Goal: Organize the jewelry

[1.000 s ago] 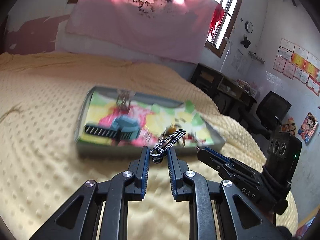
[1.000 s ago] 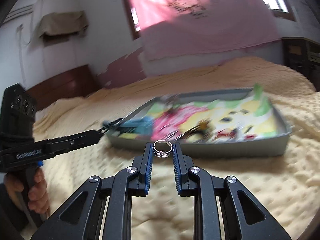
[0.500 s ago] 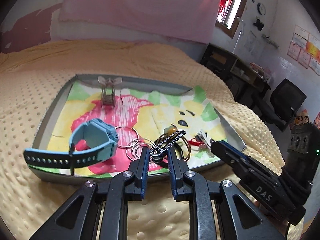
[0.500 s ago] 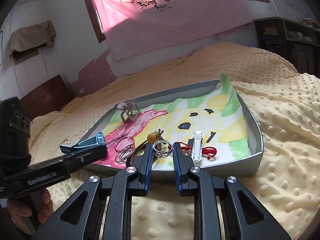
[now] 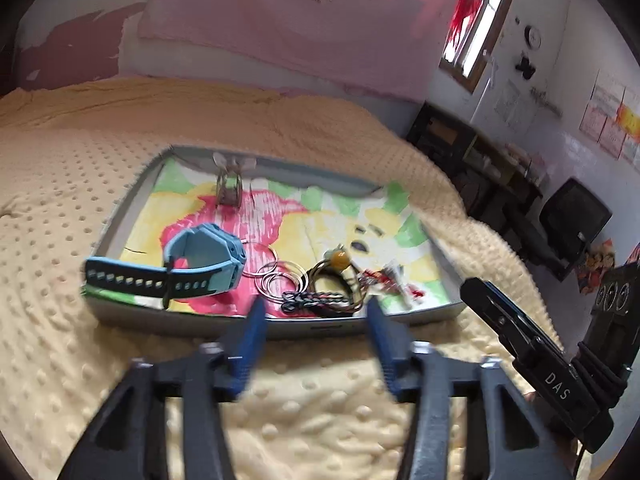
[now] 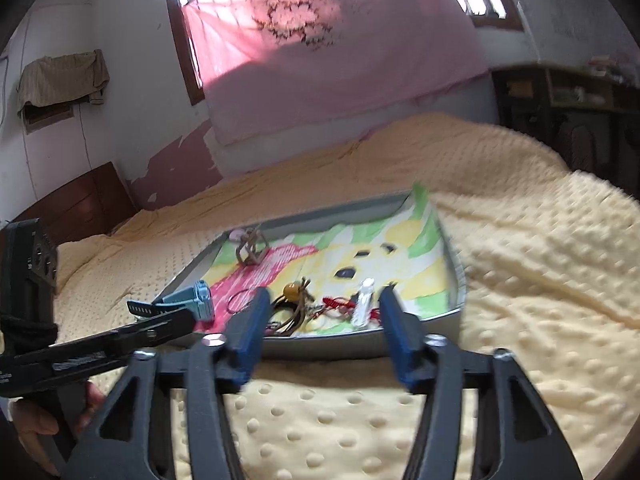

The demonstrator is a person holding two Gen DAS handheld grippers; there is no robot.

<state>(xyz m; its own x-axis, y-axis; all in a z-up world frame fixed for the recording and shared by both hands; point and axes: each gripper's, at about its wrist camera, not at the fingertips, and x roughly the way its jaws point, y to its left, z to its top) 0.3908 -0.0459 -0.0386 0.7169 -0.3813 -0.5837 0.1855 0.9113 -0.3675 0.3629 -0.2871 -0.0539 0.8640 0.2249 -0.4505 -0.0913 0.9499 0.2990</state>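
A grey tray [image 5: 180, 320] lined with colourful paper lies on the yellow bedspread. In it are a blue watch [image 5: 200, 264], thin hoop rings [image 5: 280, 276], a black-and-white braided chain [image 5: 312, 302], a yellow-bead bracelet [image 5: 340, 258] and a white clip [image 5: 394, 276]. My left gripper [image 5: 315, 310] is open just before the tray's front wall, with nothing in it. My right gripper [image 6: 326, 304] is also open and holds nothing, in front of the tray [image 6: 340, 344], near the white clip [image 6: 364, 300] and yellow bead [image 6: 292, 290]. I cannot make out the small ring.
A metal cage-like ornament [image 5: 229, 188] stands at the tray's far end. The other gripper [image 5: 520, 344] reaches in from the right, and a hand [image 6: 36, 428] holds the left one [image 6: 120, 340]. A dark desk and chair [image 5: 572, 220] stand beyond the bed.
Both grippers have opened. The braided chain left my left fingers and lies in the tray's front. The ring is gone from my right fingers. Both views are blurred by motion.
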